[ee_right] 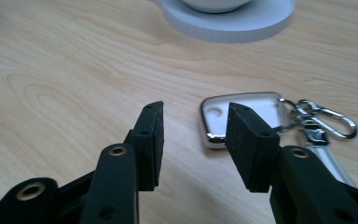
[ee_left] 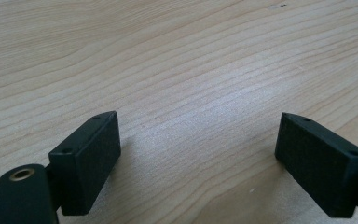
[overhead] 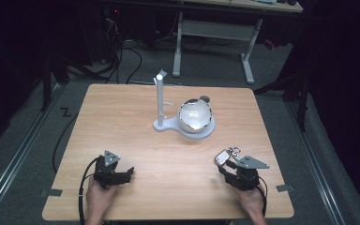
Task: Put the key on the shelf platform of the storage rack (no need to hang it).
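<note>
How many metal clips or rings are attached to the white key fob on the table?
2 that I can make out: a silver snap hook lying at the far end, and a small ring joining it to the white silver-rimmed key fob. The right gripper's jaw may hide more.

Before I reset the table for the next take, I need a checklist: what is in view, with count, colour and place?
key fob: one, silver-white, lying near the table's right front, just ahead of the right hand-held gripper
key ring with clip: one, metal, attached to the fob
stand: one, white, upright post on a flat base at mid-table
bowl: one, shiny silver, on the stand's base
table: one, light wood
left hand-held gripper: one, black, front left, jaws wide open over bare wood
right hand-held gripper: one, black, front right, jaws part open, nothing gripped
hands: two, at the near edge
</note>
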Demonstrator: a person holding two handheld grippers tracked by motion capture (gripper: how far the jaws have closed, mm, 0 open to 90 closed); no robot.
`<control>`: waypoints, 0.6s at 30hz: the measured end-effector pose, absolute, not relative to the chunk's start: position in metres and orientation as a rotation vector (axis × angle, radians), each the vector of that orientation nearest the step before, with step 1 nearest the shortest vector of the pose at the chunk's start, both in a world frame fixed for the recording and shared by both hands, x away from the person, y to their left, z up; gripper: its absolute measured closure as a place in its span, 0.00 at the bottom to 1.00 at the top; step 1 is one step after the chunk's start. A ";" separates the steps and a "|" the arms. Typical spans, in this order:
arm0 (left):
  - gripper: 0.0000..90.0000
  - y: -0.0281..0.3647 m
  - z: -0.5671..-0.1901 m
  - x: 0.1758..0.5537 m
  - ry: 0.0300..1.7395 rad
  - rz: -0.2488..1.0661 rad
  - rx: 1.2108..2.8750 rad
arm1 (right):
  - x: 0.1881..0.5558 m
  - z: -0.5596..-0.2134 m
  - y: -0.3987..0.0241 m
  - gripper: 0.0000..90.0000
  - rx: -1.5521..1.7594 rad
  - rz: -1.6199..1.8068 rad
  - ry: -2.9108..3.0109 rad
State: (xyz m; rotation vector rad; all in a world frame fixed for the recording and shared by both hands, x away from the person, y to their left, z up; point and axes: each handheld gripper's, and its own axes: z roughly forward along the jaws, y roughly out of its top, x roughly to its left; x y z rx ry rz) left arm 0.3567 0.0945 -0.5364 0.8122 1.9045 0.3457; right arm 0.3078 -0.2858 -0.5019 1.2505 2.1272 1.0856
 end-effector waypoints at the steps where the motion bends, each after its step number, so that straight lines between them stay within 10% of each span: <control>1: 0.16 0.095 -0.536 0.357 1.905 0.346 0.813 | 0.309 -0.501 -0.289 0.64 1.254 1.087 2.118; 18: 0.16 0.094 -0.536 0.357 1.905 0.347 0.812 | 0.326 -0.501 -0.340 0.69 1.414 1.032 2.003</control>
